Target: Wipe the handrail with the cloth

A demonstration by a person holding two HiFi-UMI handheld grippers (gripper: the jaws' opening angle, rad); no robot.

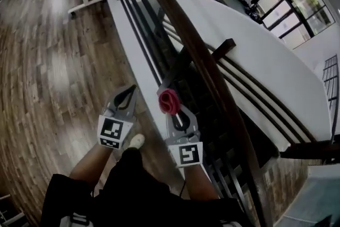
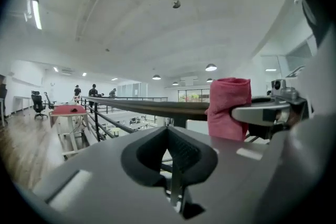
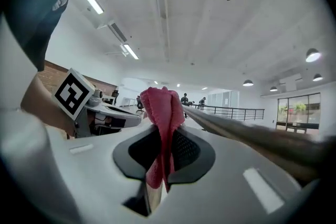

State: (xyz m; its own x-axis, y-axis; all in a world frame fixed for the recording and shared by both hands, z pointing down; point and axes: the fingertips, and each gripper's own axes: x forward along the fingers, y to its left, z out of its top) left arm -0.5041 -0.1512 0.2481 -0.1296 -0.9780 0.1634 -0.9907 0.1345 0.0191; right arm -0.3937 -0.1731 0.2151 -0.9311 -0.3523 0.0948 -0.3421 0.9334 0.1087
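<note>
Your right tongs (image 1: 172, 112) were clamped on the pink cloth (image 1: 169, 101). The right gripper view showed the jaws pinching a bunched fold, with the cloth (image 3: 161, 107) rising above the tips and its lower end lost in the dark slot between the pads. Your left tongs (image 1: 129, 94) were closed on nothing; in the left gripper view the pads met along a thin seam (image 2: 169, 152).

The dark wooden handrail (image 1: 207, 66) ran just to the right of your right tongs. In the head view a narrow gap showed between cloth and rail. In the left gripper view the cloth (image 2: 228, 107) overlapped the rail (image 2: 152, 107), so you could not tell contact from there. In the right gripper view the rail (image 3: 247, 136) was blurred and its near end ran out of frame.

Your left tongs sat to the left of the right pair, over the wood floor (image 1: 48, 77). Your forearms were cut off by the lower edge. Beyond the tongs, a few distant people (image 2: 93, 89) were too small to make out.
</note>
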